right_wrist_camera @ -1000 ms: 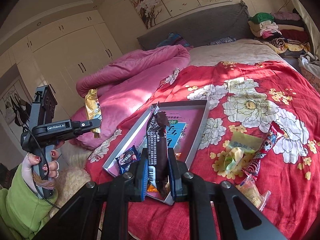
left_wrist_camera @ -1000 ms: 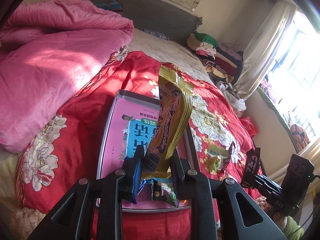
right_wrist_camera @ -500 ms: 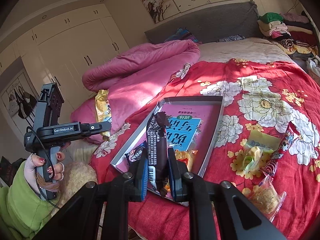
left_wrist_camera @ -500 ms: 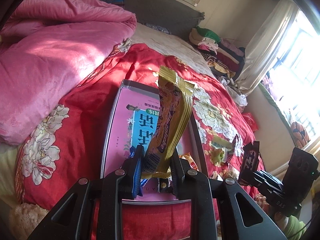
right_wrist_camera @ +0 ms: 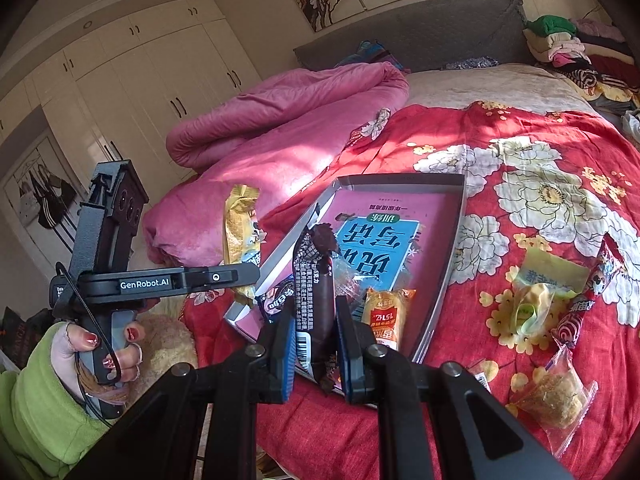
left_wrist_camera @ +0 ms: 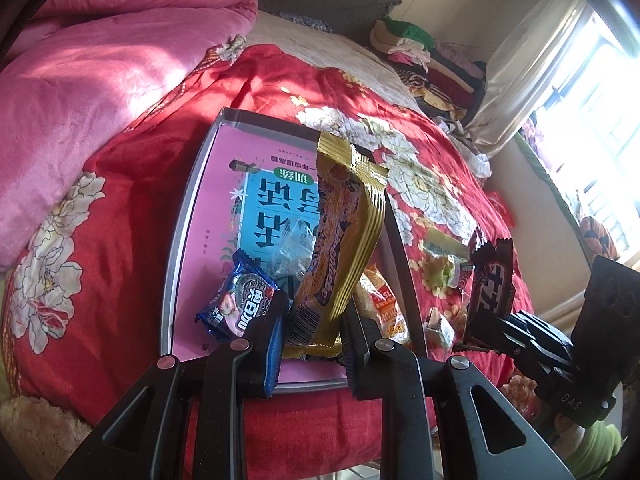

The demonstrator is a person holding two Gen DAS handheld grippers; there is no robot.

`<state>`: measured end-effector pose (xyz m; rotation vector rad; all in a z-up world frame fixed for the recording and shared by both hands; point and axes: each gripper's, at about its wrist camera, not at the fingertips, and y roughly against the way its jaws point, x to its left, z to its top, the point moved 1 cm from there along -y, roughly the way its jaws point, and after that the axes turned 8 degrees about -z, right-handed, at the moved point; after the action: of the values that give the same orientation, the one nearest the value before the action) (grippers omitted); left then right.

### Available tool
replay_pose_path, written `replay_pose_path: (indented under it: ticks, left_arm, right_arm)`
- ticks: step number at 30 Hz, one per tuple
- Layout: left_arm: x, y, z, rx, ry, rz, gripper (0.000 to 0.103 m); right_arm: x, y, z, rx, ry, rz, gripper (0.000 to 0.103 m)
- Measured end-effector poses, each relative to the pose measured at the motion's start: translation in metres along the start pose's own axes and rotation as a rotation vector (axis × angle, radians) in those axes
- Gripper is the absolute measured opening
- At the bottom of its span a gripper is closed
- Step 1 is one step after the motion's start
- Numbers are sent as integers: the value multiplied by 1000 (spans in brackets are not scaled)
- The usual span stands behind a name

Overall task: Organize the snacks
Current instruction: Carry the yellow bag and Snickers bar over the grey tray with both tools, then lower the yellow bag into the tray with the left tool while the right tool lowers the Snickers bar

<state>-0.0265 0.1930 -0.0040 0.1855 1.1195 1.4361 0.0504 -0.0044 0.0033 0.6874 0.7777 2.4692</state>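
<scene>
Sunlit bed (right_wrist_camera: 520, 128) with a red floral cover, and a shallow tray (left_wrist_camera: 176, 240) lies on it at centre frame. Left gripper (left_wrist_camera: 312, 332) is clamped on a gold wafer pack (left_wrist_camera: 340, 240), poised over the tray's near end; right gripper (right_wrist_camera: 316, 344) pinches a dark chocolate bar (right_wrist_camera: 316, 292) at the tray's near rim. Best to lower each flat before letting go. Packets crowd the near end, but the tray's upper half is free.

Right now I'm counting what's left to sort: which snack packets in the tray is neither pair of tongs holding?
Three lie loose in the tray: the blue cookie packet, the orange bun packet, and a clear wrapper. The gold and dark bars are clamped.
</scene>
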Motion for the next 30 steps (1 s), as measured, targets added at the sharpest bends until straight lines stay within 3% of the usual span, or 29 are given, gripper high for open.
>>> replay_pose_path:
  ticks: [9,30]
  left_arm:
    - [5,-22,-10,91,8,16,26]
    - [7,-44,-19,161,-24,69,26]
  right_arm:
    - [-2,-14,-1,29,-14,-8,18]
    - [13,-52,-5,93,21,-10,18]
